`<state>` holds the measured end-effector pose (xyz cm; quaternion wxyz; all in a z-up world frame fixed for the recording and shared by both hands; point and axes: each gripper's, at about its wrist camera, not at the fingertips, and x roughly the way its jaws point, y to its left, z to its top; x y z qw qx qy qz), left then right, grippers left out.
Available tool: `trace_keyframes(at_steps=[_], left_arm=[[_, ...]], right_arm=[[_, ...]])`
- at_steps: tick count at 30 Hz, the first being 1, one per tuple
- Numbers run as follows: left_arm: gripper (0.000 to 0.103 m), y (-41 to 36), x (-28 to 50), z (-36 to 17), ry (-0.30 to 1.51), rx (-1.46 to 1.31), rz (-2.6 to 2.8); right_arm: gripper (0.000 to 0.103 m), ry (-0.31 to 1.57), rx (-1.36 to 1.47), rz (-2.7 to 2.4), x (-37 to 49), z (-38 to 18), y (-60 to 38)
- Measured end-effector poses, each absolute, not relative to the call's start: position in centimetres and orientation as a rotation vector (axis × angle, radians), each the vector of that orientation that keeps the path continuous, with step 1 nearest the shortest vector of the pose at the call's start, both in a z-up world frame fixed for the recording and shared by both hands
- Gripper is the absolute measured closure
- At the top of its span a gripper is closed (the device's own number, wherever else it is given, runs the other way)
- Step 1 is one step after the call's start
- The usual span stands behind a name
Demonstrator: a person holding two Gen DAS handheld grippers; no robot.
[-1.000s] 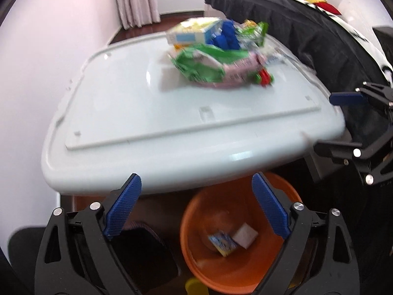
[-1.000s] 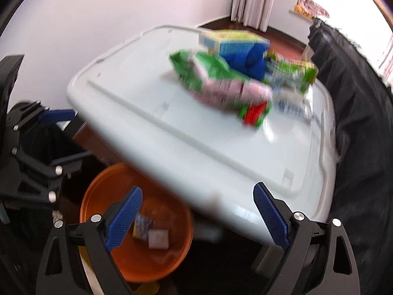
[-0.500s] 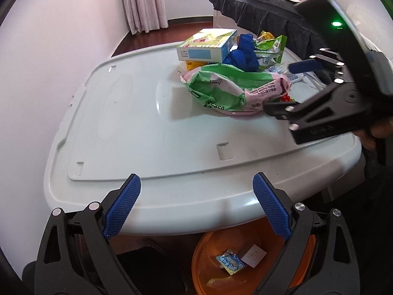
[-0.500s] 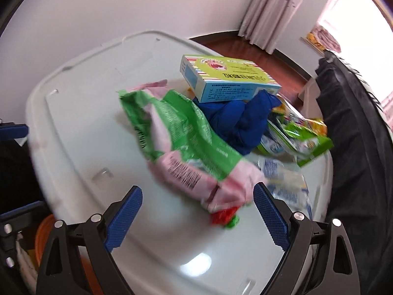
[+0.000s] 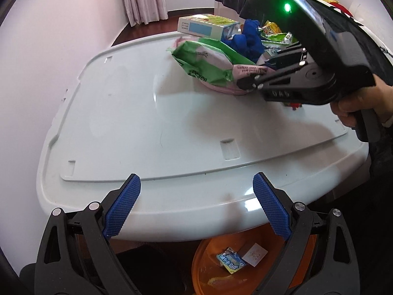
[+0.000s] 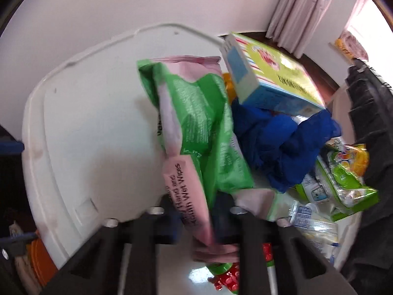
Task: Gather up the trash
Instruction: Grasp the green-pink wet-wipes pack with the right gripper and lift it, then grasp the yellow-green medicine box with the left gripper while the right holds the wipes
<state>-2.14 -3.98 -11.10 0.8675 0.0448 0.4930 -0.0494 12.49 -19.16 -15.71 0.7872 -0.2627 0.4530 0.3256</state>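
Note:
A green and pink wet-wipes packet lies on the white plastic table, also seen in the left wrist view. My right gripper is shut on the packet's near pink end; it shows from the side in the left wrist view. My left gripper is open and empty at the table's near edge. Under that edge stands an orange bin with a blue wrapper and a white card inside.
Behind the packet lie a yellow and blue box, a blue crumpled glove, green and yellow snack packs, clear wrappers and a red toy piece. A dark cloth-covered furniture piece stands to the right.
My right gripper has moved in over the table and shut on the wet-wipes packet. My left gripper has risen from the bin to table-edge height and stays open.

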Motion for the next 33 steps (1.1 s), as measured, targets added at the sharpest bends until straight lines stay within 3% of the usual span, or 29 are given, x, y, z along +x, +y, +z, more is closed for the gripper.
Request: trace_keyframes(at_steps=[15,24,33], left_arm=[[0.013,-2.0,-1.0,-6.7,0.934,0.063,-0.074],[0.01,-5.9,12.7,-2.5,0.815,0.175,-0.197],[0.01,-8.6,24.3,-4.3,0.935,0.111,-0.445]], right_arm=[[0.09,0.901,-0.191,0.569,7.1,-7.5,-28.6],[0.089,0.921,0.043,0.341,6.6,-9.3,-35.9],[0.089,0.915,0.115,0.321,7.7,-10.4,-38.2]])
